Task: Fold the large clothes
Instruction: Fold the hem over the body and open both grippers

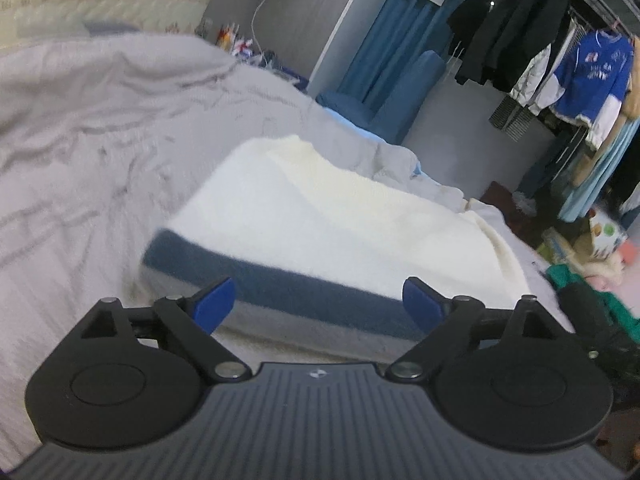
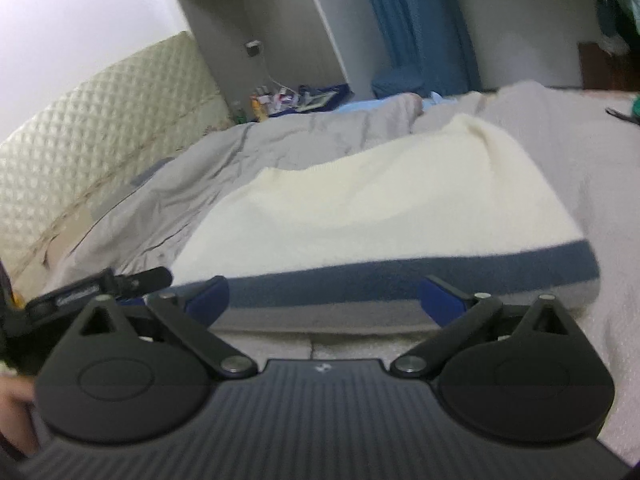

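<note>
Holding both tools wide open, empty | L tool (image 1: pixel 318 300) & R tool (image 2: pixel 324 300) by your folded cream sweater (image 1: pixel 320 216) hem | on bed (image 1: pixel 80 160)

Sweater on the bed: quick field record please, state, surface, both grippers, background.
garment: cream sweater with blue hem band, lying folded flat
surface: grey bedspread
left gripper: open, nothing between the jaws, just short of the hem
right gripper: open, nothing between the jaws, just short of the hem
background: clothes rack, quilted headboard
</note>
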Demonstrator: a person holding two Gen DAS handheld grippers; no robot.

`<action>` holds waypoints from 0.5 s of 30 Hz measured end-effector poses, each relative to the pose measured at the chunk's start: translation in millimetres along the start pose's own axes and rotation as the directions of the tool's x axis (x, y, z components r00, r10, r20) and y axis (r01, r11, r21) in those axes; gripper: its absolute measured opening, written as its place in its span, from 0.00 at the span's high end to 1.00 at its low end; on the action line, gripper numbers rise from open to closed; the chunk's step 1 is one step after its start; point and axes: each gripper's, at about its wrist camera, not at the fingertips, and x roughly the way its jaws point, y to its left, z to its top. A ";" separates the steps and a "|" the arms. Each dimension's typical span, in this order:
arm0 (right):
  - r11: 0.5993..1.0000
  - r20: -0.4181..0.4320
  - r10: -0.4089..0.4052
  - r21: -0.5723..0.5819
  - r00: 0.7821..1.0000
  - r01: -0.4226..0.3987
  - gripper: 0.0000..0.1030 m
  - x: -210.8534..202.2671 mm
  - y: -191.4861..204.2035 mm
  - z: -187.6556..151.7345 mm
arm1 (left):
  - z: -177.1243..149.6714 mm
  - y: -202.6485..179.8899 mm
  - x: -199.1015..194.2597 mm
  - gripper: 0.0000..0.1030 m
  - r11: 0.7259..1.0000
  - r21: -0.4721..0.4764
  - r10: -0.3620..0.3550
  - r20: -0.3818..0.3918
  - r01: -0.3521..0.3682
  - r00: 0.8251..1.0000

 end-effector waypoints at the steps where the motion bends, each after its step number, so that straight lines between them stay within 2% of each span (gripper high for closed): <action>1: 1.000 -0.006 -0.009 0.011 1.000 0.009 0.00 1.5 -1.8 -0.5 | -0.1 1.9 2.0 0.09 1.000 -0.009 0.003 -0.007 -0.003 1.000; 5: 0.992 -0.043 0.021 0.125 0.999 -0.015 0.00 7.8 -16.6 -4.0 | 0.3 10.9 10.1 0.08 0.999 -0.049 0.019 -0.022 -0.020 1.000; 8: 0.965 -0.082 0.071 0.257 0.994 -0.048 0.00 17.6 -33.8 -7.8 | 0.1 21.5 14.8 0.08 0.993 -0.119 -0.002 -0.030 -0.002 1.000; 10: 0.931 -0.096 0.110 0.358 0.989 -0.068 0.00 24.9 -46.5 -10.6 | -0.6 29.9 20.7 0.08 0.984 -0.174 -0.033 -0.049 0.024 0.998; 12: 0.875 -0.100 0.160 0.474 0.982 -0.095 0.00 31.9 -61.2 -15.6 | -2.0 39.8 28.6 0.08 0.970 -0.237 -0.078 -0.069 0.060 0.995; 15: 0.798 -0.068 0.191 0.591 0.979 -0.114 0.00 37.5 -79.2 -20.4 | -5.8 55.6 44.4 0.08 0.933 -0.340 -0.158 -0.090 0.119 0.983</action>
